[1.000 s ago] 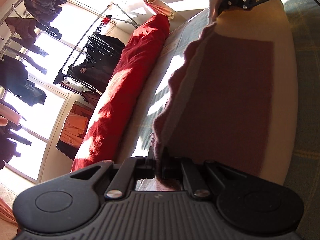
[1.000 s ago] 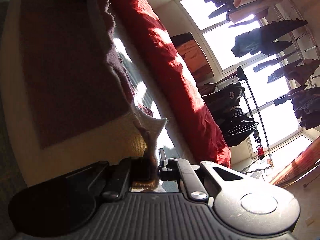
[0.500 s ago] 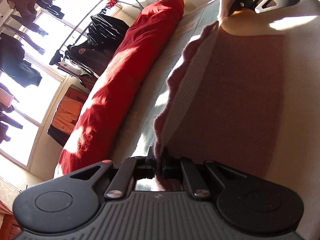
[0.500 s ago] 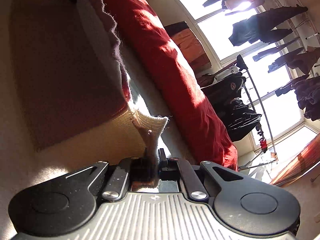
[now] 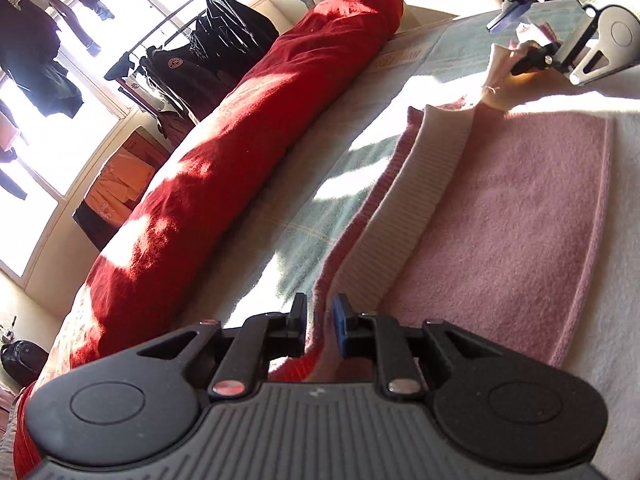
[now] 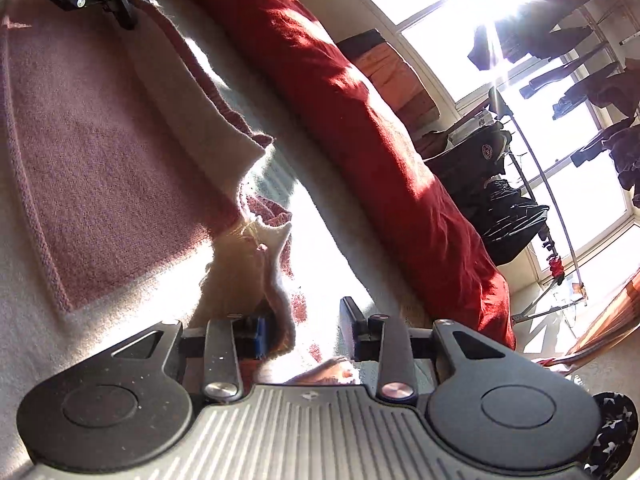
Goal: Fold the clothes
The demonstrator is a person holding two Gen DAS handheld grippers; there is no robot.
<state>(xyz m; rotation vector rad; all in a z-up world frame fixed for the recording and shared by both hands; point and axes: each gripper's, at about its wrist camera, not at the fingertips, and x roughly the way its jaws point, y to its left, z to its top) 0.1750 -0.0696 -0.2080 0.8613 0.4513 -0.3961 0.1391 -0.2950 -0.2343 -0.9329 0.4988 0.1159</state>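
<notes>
Two grippers, both parted, sit at the two ends of one edge of a pink-and-cream knitted garment (image 5: 500,208) that lies flat on a bed cover (image 5: 320,216).

Left gripper (image 5: 320,322): narrow gap between the jaws; the garment's pink edge runs up through that gap, cloth between the pads but not pinched as far as I can tell. From its own view the cream ribbed band (image 5: 408,208) runs off toward 1 o'clock, with the pink panel spread at 3 o'clock.

Right gripper (image 6: 306,328): wider gap; the cream corner (image 6: 256,256) leans against the blue pad on the 9 o'clock side, while the other finger stands clear of it with sunlit cover between. The corner stands up a bit rather than lying flat. In the left view this gripper shows far off at 1 o'clock with cloth at its tips.

Step, as a judgement: the folded-over edge is down and both grippers look to be letting go of it.

Next move calls for backing both tools out along the edge without dragging the loose knit, since the fuzzy edge could snag on a pad. Whether further folds remain I cannot tell.

Red duvet roll (image 5: 240,152) lies at 11 o'clock, beyond the garment.
</notes>
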